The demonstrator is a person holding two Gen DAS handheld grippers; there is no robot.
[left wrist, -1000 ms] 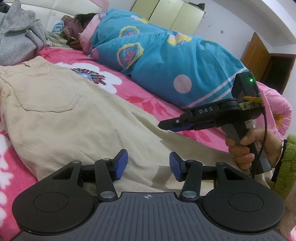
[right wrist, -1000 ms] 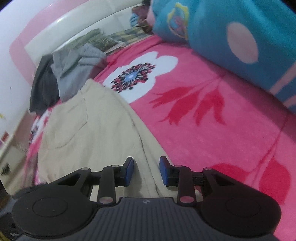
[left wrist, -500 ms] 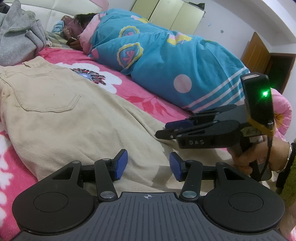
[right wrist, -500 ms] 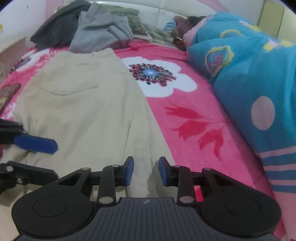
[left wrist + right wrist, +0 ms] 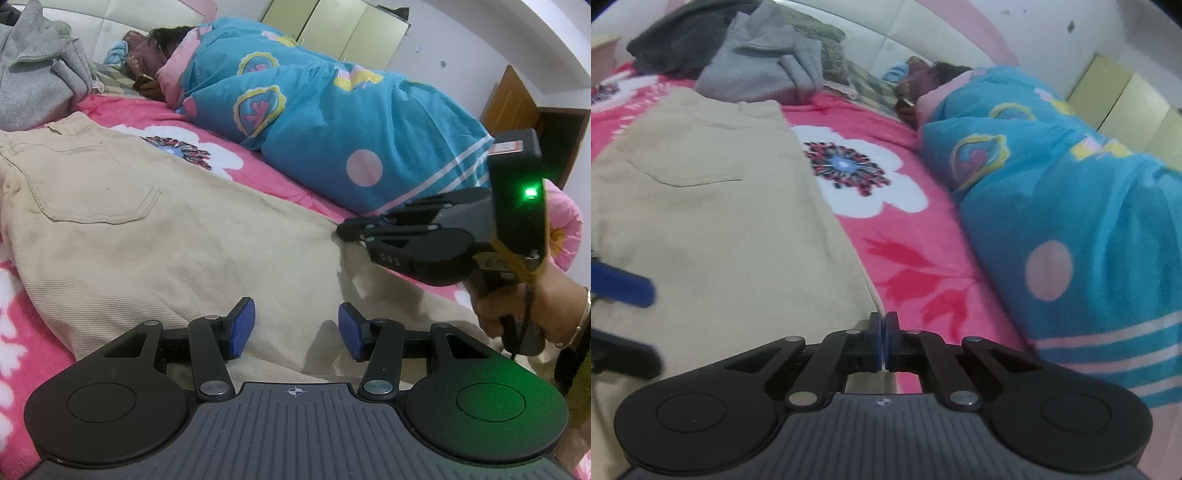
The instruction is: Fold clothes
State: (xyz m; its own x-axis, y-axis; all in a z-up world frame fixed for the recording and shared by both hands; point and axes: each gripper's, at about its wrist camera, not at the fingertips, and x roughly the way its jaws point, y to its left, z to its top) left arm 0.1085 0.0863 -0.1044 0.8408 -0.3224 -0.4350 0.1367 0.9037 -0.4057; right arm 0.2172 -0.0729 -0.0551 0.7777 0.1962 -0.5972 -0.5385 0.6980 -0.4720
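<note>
A person under a blue quilt (image 5: 332, 122) lies beside the beige trousers (image 5: 147, 229), whose edge the right gripper (image 5: 883, 343) pinches, while the left gripper (image 5: 295, 328) hovers with jaws apart.

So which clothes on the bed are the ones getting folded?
Look at the pink flowered blanket on the bed. Spread flat across it lie the beige trousers, nearer than the blue quilt. Unlike the crumpled grey garment by the headboard, they show a stitched back pocket.

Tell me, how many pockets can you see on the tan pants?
1: a back pocket on the upper part of the tan pants, near the waistband. Others may be hidden underneath or outside the views.
</note>
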